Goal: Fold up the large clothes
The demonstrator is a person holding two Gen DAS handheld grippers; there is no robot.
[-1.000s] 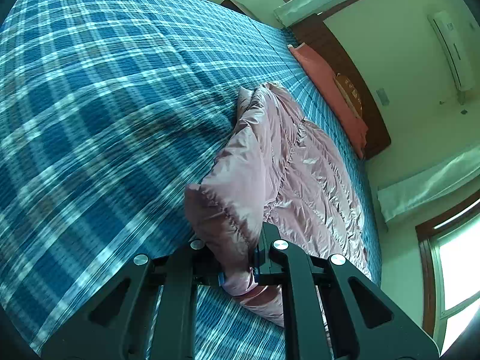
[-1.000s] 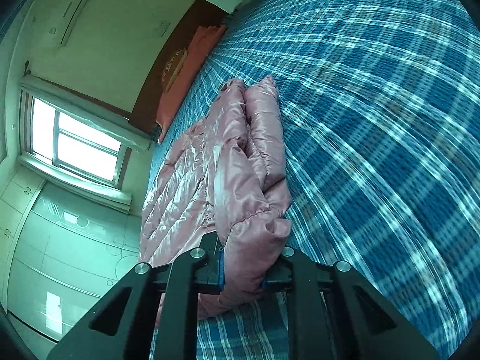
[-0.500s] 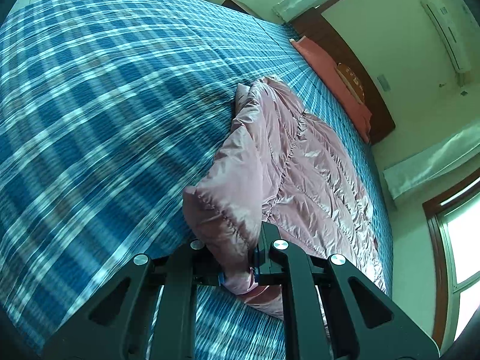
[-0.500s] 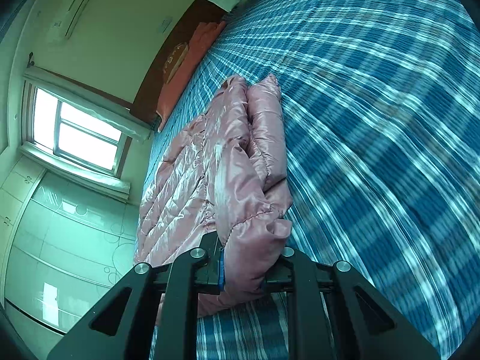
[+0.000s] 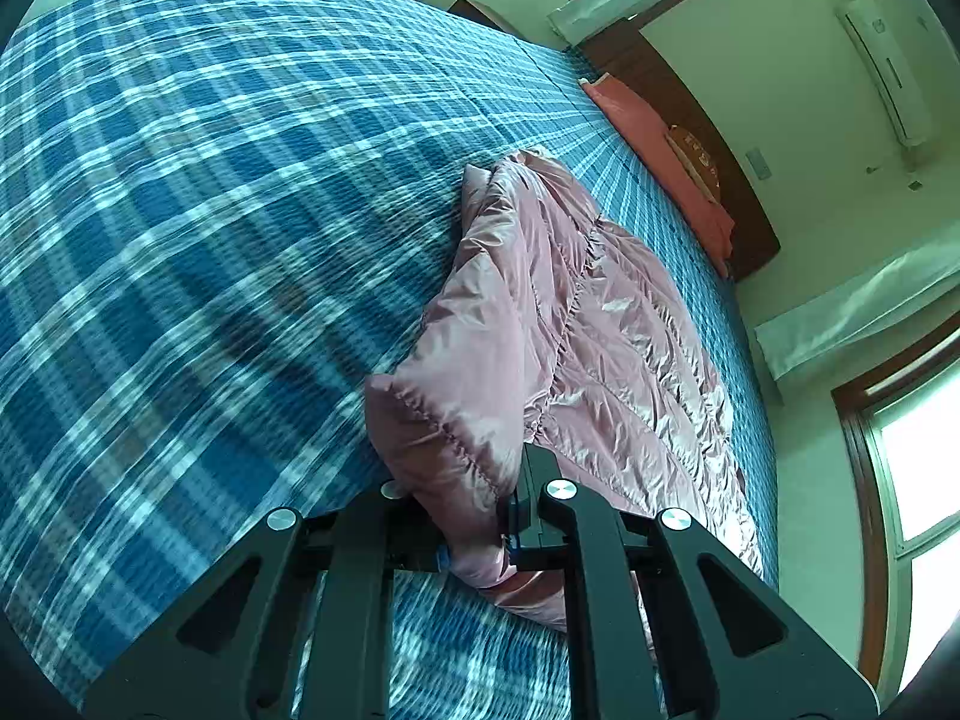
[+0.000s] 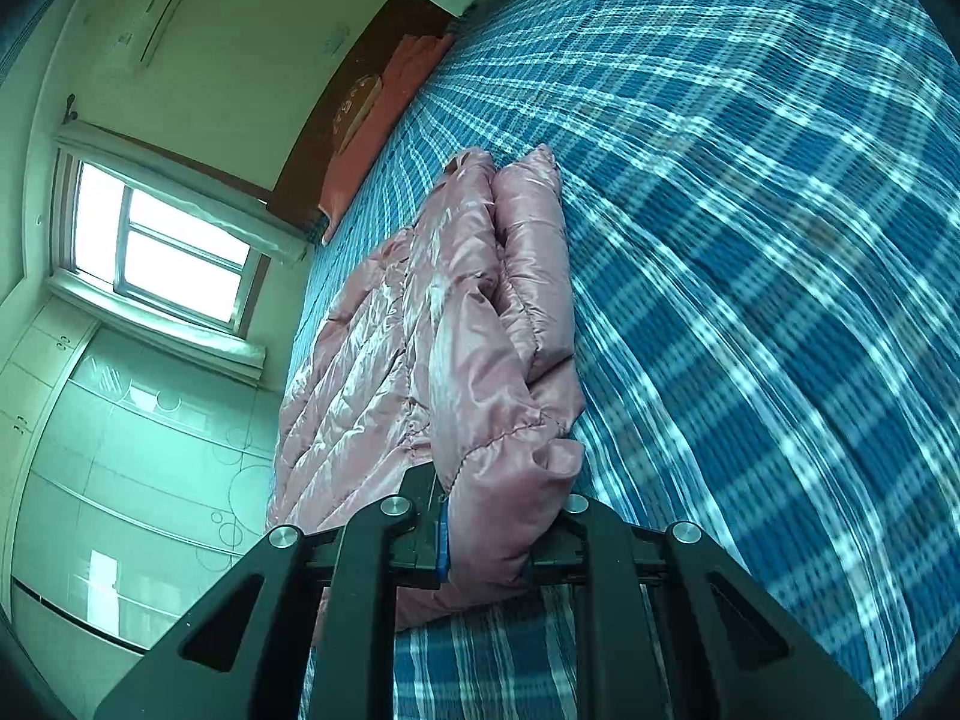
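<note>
Two grippers clamp one pink jacket (image 5: 558, 312) | left gripper (image 5: 477, 534) pinches a cuff | right gripper (image 6: 498, 540) grips another cuff | jacket lies on blue plaid bedspread (image 5: 210, 210).

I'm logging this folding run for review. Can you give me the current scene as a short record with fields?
garment: pink puffer jacket, part folded over itself, lying on the bed
surface: blue plaid bedspread
left gripper: shut on a jacket cuff
right gripper: shut on another bunched end of the jacket
jacket ends: both lifted off the bedspread at the grippers
background: orange pillow by a wooden headboard, window
</note>
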